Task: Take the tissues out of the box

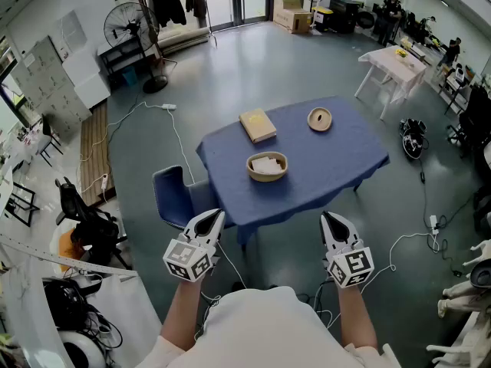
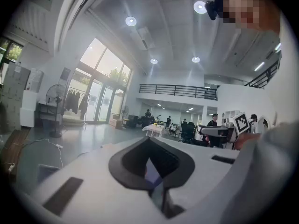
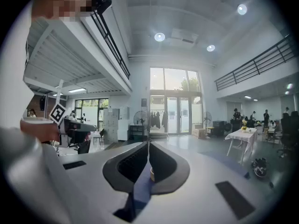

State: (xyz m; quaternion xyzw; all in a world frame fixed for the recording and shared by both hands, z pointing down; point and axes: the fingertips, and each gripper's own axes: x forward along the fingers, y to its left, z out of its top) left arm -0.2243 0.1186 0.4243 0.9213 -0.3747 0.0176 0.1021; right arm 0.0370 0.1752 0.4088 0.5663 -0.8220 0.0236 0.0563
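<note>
A tan tissue box (image 1: 258, 125) lies flat on the far side of the blue-clothed table (image 1: 330, 171). A woven bowl (image 1: 267, 166) holding white tissue sits nearer the front, and a small round wooden dish (image 1: 319, 119) sits to the back right. My left gripper (image 1: 215, 216) and right gripper (image 1: 330, 218) hang close to my body, short of the table's near edge, both shut and empty. In the left gripper view the left gripper (image 2: 149, 154) points out into the hall. The right gripper (image 3: 148, 147) shows a sliver of blue cloth through its slit.
A blue chair (image 1: 173, 194) stands at the table's near left corner. Cables (image 1: 178, 140) trail over the grey floor to the left and right. A standing fan (image 1: 130, 29) and a clothes rack are at the back left, and a white table (image 1: 396, 66) with people is at the back right.
</note>
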